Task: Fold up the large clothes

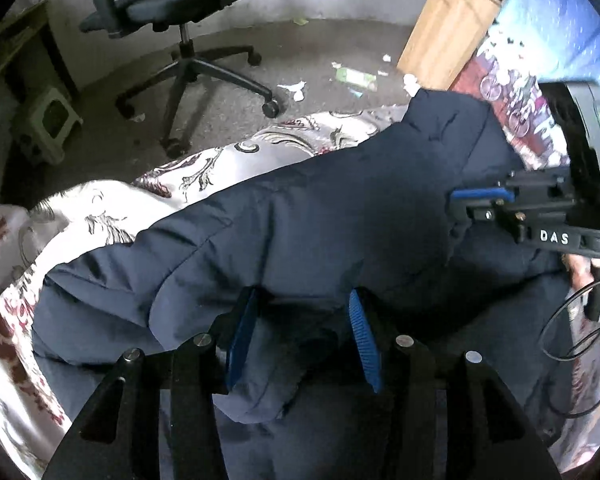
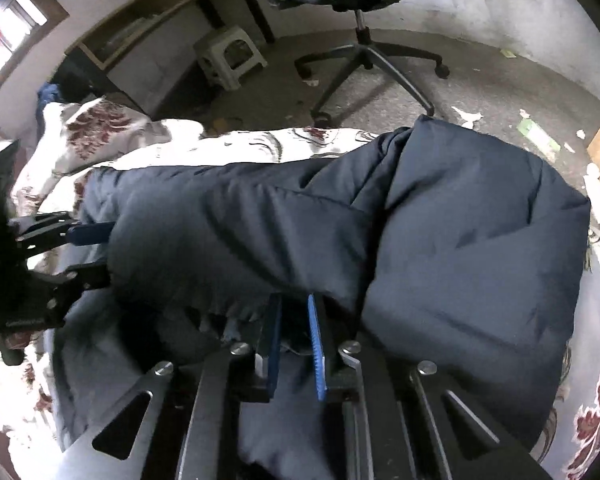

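Note:
A large dark navy padded jacket (image 1: 320,220) lies across a bed with a floral cover (image 1: 204,168); it also fills the right wrist view (image 2: 440,232). My left gripper (image 1: 302,300) has its blue pads spread wide with a thick fold of the jacket between them. My right gripper (image 2: 296,304) has its pads close together, pinching jacket fabric at the near edge. In the left wrist view the right gripper (image 1: 480,200) presses into the jacket at the right. In the right wrist view the left gripper (image 2: 88,248) sits at the jacket's left end.
An office chair (image 1: 188,40) stands on the littered floor beyond the bed. A wooden cabinet (image 1: 448,28) stands at the far right. A small plastic stool (image 2: 230,56) and a desk (image 2: 148,28) are at the far left. A black cable (image 1: 572,328) hangs by the right gripper.

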Motion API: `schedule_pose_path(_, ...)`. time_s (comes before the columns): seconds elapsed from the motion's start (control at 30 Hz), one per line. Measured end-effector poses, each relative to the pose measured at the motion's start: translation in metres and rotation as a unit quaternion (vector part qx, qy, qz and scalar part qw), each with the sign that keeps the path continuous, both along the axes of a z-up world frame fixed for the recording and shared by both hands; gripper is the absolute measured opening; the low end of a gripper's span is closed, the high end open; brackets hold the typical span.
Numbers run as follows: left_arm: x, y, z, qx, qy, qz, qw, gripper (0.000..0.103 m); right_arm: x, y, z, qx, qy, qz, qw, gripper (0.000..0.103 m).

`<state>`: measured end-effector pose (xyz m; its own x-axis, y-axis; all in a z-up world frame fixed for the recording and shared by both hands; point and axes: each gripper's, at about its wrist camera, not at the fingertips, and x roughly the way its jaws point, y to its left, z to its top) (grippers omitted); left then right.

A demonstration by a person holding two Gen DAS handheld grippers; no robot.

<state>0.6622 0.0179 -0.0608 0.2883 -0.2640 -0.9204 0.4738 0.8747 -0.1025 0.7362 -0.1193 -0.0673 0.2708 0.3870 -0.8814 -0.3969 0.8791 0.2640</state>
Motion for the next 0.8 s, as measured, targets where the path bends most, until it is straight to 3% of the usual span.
schedule_pose_path(0.17, 0.004, -0.008, -0.017, 0.042, -0.026, -0.027, 0.9984, 0.042, 0.018, 0.019, -0.009, -0.051, -0.03, 0.009, 0.998, 0.01)
schedule_pose_path(0.27, 0.006, 0.002, -0.027, 0.029, -0.03, -0.034, 0.9985, 0.042, 0.029, 0.024, -0.019, -0.064, -0.041, 0.016, 0.997, 0.01)
schedule_pose_path(0.37, 0.001, 0.008, -0.029, 0.019, -0.036, -0.04, 0.9984, 0.042, 0.029, 0.021, -0.021, -0.051, -0.048, 0.024, 0.997, 0.01)
schedule_pose_path(0.6, -0.031, 0.018, -0.03, 0.068, -0.037, -0.089, 0.993, 0.041, 0.011, -0.003, -0.013, -0.026, -0.024, 0.037, 0.999, 0.01)
schedule_pose_path(0.7, -0.031, 0.027, -0.034, 0.067, -0.024, -0.079, 0.9944, 0.039, 0.011, -0.002, -0.014, -0.025, -0.018, 0.032, 0.999, 0.01)
schedule_pose_path(0.8, -0.023, 0.027, -0.04, 0.088, -0.017, -0.066, 0.9937, 0.025, 0.01, 0.002, -0.015, -0.033, -0.02, 0.03, 0.999, 0.01)
